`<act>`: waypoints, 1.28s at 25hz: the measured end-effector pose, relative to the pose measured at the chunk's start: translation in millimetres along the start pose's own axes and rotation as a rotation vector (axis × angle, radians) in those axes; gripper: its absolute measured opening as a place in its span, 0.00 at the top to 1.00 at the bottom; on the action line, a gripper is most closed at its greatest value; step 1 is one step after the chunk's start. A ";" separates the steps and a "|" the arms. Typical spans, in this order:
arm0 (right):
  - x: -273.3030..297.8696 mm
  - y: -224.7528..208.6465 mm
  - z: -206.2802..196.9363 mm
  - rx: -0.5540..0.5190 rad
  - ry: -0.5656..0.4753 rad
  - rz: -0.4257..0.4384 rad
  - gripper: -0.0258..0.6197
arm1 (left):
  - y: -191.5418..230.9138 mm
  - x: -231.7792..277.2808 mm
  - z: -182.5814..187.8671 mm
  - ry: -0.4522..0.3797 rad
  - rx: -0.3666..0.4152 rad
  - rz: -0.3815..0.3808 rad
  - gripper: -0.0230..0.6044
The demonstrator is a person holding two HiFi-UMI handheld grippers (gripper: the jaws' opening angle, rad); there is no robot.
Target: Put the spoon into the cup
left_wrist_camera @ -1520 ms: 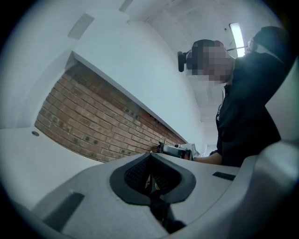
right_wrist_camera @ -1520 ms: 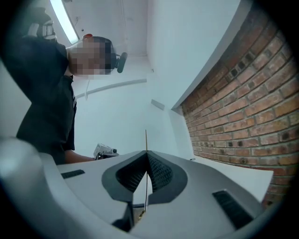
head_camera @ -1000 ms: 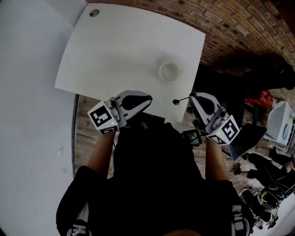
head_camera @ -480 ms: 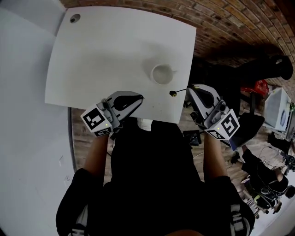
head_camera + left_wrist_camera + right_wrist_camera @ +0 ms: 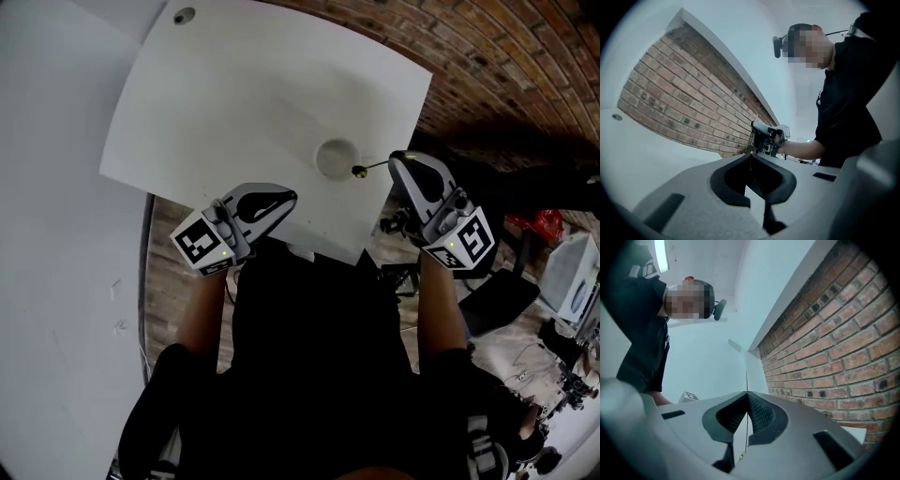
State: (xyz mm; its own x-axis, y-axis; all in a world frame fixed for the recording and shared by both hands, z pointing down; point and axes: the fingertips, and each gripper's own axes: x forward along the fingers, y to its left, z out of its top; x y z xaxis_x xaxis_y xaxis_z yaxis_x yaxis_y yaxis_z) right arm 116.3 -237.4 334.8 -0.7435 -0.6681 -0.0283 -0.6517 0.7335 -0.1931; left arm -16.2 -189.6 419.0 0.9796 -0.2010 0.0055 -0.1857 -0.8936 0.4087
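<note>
In the head view a small white cup [image 5: 336, 157] stands on the white table [image 5: 234, 94], close to its right edge. My right gripper [image 5: 395, 159] is shut on the thin handle of the spoon [image 5: 370, 168]. The spoon's dark end reaches level to the cup's right rim. The right gripper view has the spoon [image 5: 746, 380] as a thin line rising from the right gripper's [image 5: 747, 393] closed jaws. My left gripper [image 5: 289, 197] hangs over the table's near edge, shut and holding nothing. The left gripper [image 5: 751, 157] view looks across at the right gripper [image 5: 766, 137].
A round grommet [image 5: 184, 15] sits in the table's far left corner. A brick wall [image 5: 506, 66] runs behind and to the right. A white wall is on the left. Bags and a white box [image 5: 572, 281] lie on the floor at the right.
The right gripper has carried the spoon leftward toward the cup, and the spoon's end now sits at the cup's rim. The left gripper has stayed near the table's near edge.
</note>
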 end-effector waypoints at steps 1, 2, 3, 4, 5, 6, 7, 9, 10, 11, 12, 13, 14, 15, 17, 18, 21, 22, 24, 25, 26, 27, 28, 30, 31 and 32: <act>2.1 -5.4 -2.6 0.005 -0.001 0.010 0.95 | 2.2 1.3 -0.8 -0.001 -0.004 0.017 0.93; 4.2 -10.1 -5.9 0.011 -0.001 0.021 0.95 | 3.9 2.6 -1.5 -0.010 -0.004 0.032 0.93; 6.2 -13.9 -10.0 0.019 -0.001 0.031 0.95 | 4.4 4.1 -1.8 -0.025 -0.004 0.043 0.93; 8.1 -17.1 -14.7 0.028 0.001 0.041 0.95 | 4.2 5.4 -2.4 -0.039 -0.007 0.052 0.93; 10.3 -20.1 -19.9 0.036 0.004 0.049 0.95 | 3.8 6.2 -4.9 -0.040 -0.014 0.063 0.93; 12.9 -23.2 -25.3 0.042 0.008 0.055 0.95 | 3.6 6.6 -8.9 -0.029 -0.025 0.076 0.93; 15.7 -26.5 -30.6 0.049 0.011 0.060 0.95 | 3.7 6.8 -12.6 -0.017 -0.034 0.088 0.93; 21.4 -32.8 -40.3 0.064 0.018 0.071 0.95 | 3.7 7.1 -17.1 -0.007 -0.041 0.107 0.93; 23.9 -35.5 -45.2 0.073 0.021 0.076 0.95 | 3.6 6.5 -19.0 -0.005 -0.044 0.116 0.94; 26.2 -37.9 -50.1 0.082 0.025 0.081 0.95 | 3.5 5.5 -21.1 -0.002 -0.047 0.125 0.94; 28.1 -39.8 -54.8 0.091 0.028 0.086 0.95 | 3.5 4.2 -23.5 0.002 -0.052 0.134 0.94; 29.7 -41.3 -59.5 0.101 0.031 0.092 0.95 | 3.6 2.9 -26.1 0.005 -0.058 0.141 0.94; 30.9 -42.2 -64.0 0.112 0.035 0.097 0.95 | 3.7 1.6 -28.6 0.009 -0.063 0.148 0.94; 31.9 -42.5 -68.6 0.122 0.038 0.101 0.95 | 3.6 0.7 -30.8 0.012 -0.067 0.152 0.93; 33.8 -42.2 -77.9 0.136 0.049 0.106 0.95 | 3.0 0.0 -34.0 0.017 -0.073 0.158 0.94; 34.5 -42.0 -82.6 0.141 0.056 0.104 0.95 | 2.6 0.4 -35.2 0.019 -0.076 0.159 0.93; 35.0 -42.8 -95.0 0.157 0.076 0.088 0.95 | 1.4 2.9 -37.1 0.023 -0.085 0.155 0.94; 34.8 -43.0 -98.4 0.161 0.082 0.082 0.95 | 1.0 3.9 -37.5 0.023 -0.087 0.151 0.93; 34.1 -41.3 -103.8 0.161 0.092 0.074 0.95 | 0.2 5.8 -38.6 0.025 -0.088 0.144 0.94; 33.7 -39.8 -105.8 0.160 0.093 0.071 0.95 | -0.1 6.4 -39.1 0.025 -0.089 0.141 0.94; 33.4 -38.1 -107.7 0.161 0.092 0.068 0.95 | -0.2 7.0 -39.7 0.025 -0.091 0.137 0.94; 33.3 -36.3 -109.6 0.162 0.090 0.064 0.95 | 0.0 7.4 -41.1 0.030 -0.088 0.133 0.94; 33.4 -34.3 -111.8 0.162 0.090 0.061 0.95 | 0.5 7.7 -44.0 0.042 -0.080 0.129 0.94; 33.8 -30.5 -116.8 0.159 0.097 0.050 0.95 | 0.6 8.5 -49.7 0.070 -0.059 0.121 0.94; 33.8 -29.3 -118.8 0.157 0.100 0.038 0.95 | 0.0 9.4 -50.1 0.073 -0.058 0.116 0.94; 33.6 -28.6 -119.9 0.157 0.099 0.021 0.95 | -0.5 10.1 -49.6 0.071 -0.058 0.112 0.94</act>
State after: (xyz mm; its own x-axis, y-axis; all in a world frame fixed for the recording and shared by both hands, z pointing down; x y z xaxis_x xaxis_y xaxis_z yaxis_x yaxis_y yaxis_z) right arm 92.0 -265.8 457.0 -0.7729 -0.6315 0.0613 -0.6103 0.7135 -0.3442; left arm -2.4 -171.3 464.1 0.9564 -0.2674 0.1174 -0.2912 -0.8419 0.4543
